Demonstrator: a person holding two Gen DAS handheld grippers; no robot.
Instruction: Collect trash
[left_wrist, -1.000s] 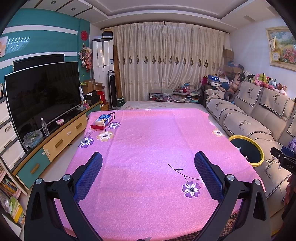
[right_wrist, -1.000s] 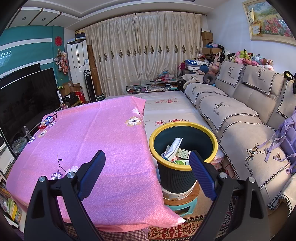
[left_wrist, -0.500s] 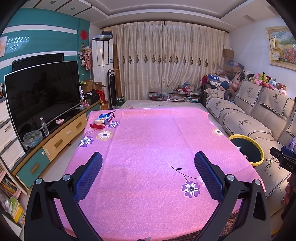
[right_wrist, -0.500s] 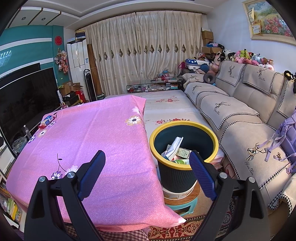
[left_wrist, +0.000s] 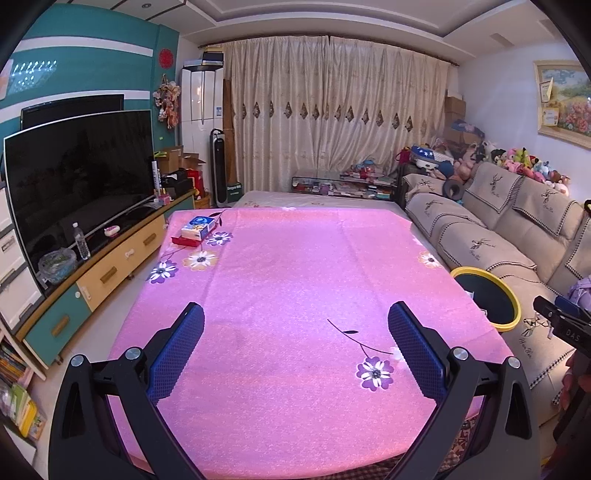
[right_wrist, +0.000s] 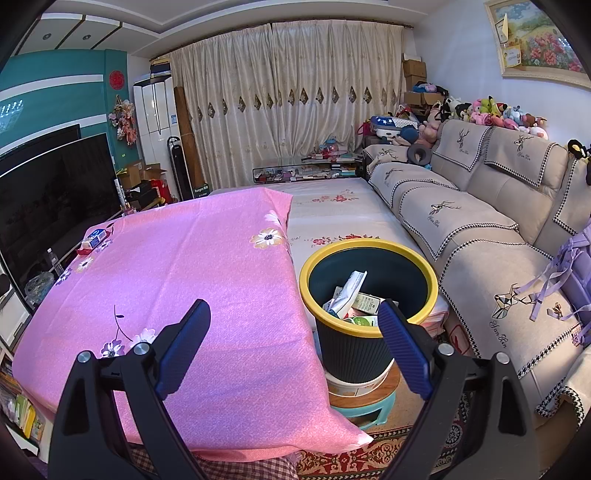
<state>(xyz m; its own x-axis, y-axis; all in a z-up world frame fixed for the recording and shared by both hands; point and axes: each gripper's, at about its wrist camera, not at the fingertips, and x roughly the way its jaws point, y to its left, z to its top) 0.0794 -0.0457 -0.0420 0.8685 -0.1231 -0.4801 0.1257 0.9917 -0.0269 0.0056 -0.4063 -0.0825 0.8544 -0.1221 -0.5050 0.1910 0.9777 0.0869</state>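
Your pink flowered tablecloth (left_wrist: 295, 295) covers the table; 1 blue-topped box (left_wrist: 198, 227) rests on a red tray (left_wrist: 184, 241) at its far-left corner.

Yellow-rimmed dark bin (right_wrist: 369, 295) upright, holding trash (right_wrist: 351, 295).

Counts across both views. Two grippers are showing, the left gripper (left_wrist: 295, 332) and the right gripper (right_wrist: 295, 325), each spreading two blue-padded fingers (left_wrist: 177, 350) wide apart. One pink tablecloth (left_wrist: 295, 277) is covering the table. One yellow-rimmed bin (right_wrist: 369, 328) is standing at the near right, holding several pieces of trash (right_wrist: 351, 299), too jumbled to count. One tissue box (left_wrist: 198, 226) is lying at the far left corner. One water bottle (left_wrist: 82, 245) is standing on the left cabinet before one television (left_wrist: 77, 177). One sofa (right_wrist: 480, 229) is lining the right side; the plush toys (right_wrist: 491, 110) along its back are too many to count.
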